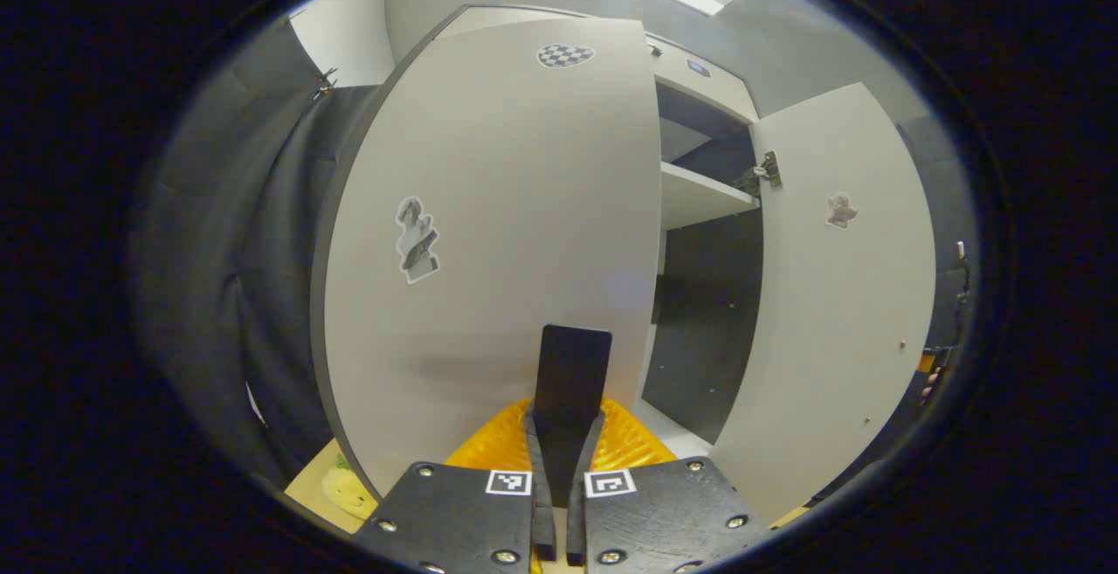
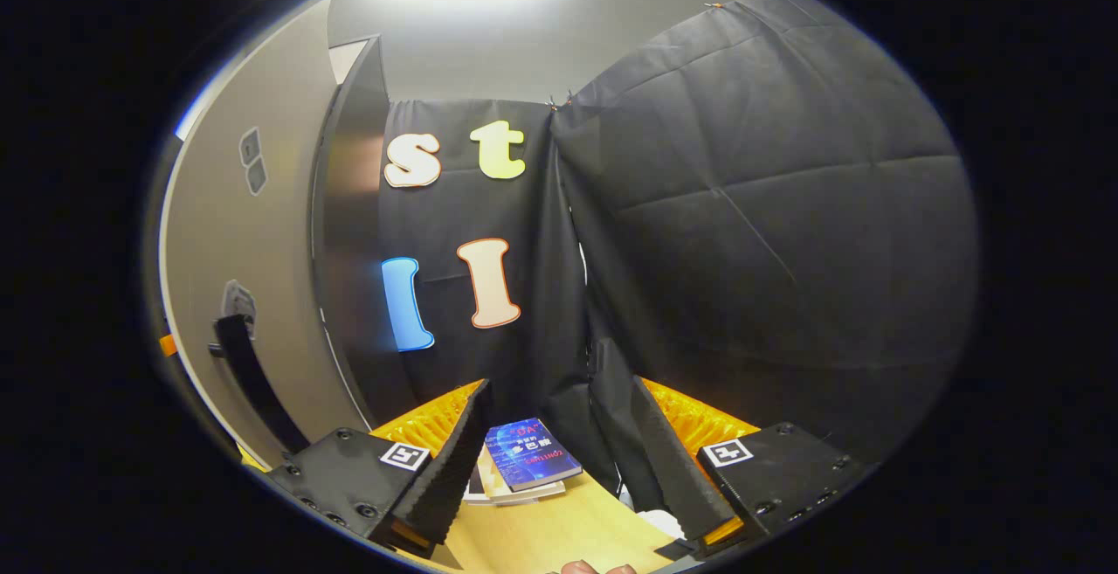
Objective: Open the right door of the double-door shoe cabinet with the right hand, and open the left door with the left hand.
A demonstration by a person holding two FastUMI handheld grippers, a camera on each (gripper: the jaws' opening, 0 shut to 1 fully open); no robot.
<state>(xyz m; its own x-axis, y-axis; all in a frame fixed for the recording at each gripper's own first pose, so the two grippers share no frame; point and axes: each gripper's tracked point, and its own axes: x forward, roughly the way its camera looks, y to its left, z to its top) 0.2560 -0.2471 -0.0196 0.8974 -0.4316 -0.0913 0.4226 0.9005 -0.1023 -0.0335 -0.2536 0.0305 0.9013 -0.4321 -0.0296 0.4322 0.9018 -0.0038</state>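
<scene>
In the left gripper view the cabinet's pale left door (image 1: 498, 233) looms close, with stickers on it, and looks swung a little outward. Its dark upright handle (image 1: 573, 364) runs down between my left gripper's fingers; the left gripper (image 1: 566, 417) is shut on that handle. To the right, the right door (image 1: 843, 294) stands wide open, showing the dark interior and a white shelf (image 1: 699, 198). In the right gripper view my right gripper (image 2: 543, 364) is open and holds nothing. The open right door (image 2: 244, 259) and its dark handle (image 2: 253, 373) lie off its left side, apart from the fingers.
Black cloth wall (image 2: 751, 224) closes the space ahead of and beside the right gripper. Books (image 2: 528, 462) lie on the wooden surface (image 2: 559, 522) below it. A yellow object (image 1: 345, 487) rests low left of the cabinet. A hinge (image 1: 767, 170) sits on the right door's inner edge.
</scene>
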